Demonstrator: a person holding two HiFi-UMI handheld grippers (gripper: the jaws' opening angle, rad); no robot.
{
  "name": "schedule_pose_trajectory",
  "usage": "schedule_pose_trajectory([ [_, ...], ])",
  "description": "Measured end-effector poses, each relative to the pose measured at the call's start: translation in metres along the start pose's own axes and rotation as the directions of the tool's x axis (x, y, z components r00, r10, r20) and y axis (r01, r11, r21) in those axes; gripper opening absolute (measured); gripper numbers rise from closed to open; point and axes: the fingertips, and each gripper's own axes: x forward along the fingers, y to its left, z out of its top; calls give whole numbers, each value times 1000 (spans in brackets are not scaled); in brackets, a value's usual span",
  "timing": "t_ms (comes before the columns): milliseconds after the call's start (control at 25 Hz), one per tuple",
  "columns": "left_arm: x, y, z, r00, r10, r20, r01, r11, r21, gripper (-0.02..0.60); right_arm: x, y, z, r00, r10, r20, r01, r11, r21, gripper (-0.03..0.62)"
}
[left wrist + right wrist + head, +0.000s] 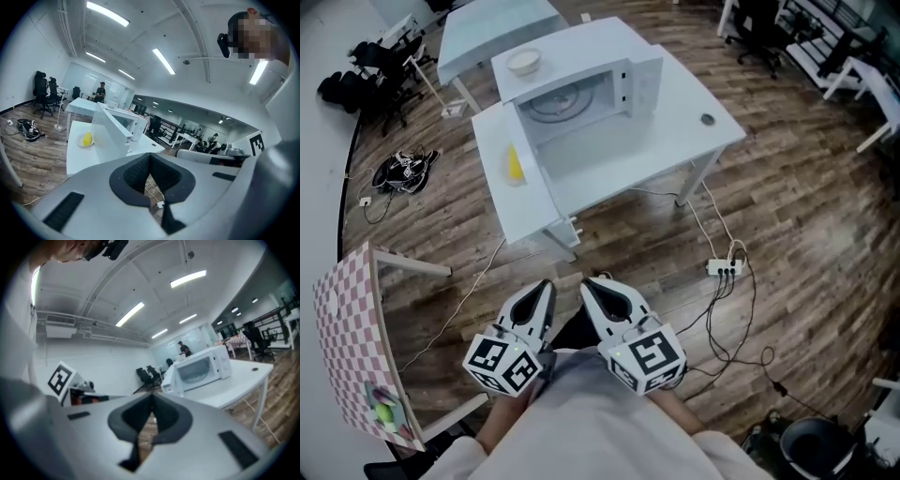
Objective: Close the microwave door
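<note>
None of the closing is done yet, as I judge it. The microwave [581, 89] sits on the white table [698, 127] with its door [546, 192] swung wide open toward me, leaving the cavity and turntable exposed. I hold both tools low near my body, well apart from the table. My left tool [546, 287] has its jaws together on nothing, and my right tool [591, 284] is the same. A plate with something yellow [516, 167] lies on the table just beside the open door, on the side away from the cavity. Everything is left: step up, reach the door's free edge and push it round until it latches.
</note>
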Motion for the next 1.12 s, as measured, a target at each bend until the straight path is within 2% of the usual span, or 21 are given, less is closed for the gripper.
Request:
schedule_pose_trajectory([
  [600, 52, 59, 25, 999, 40, 18, -38, 997, -71, 17, 52, -44, 20, 997, 1, -82, -2, 1000, -12, 21],
  [840, 74, 72, 31, 1000, 21, 12, -20, 997, -80, 15, 73, -65, 33, 996, -5, -93, 3, 1000, -27, 21],
  [1120, 91, 85, 28, 999, -29, -44, 25, 996, -83, 17, 96, -82, 40, 993, -17, -116, 14, 999, -29, 21],
])
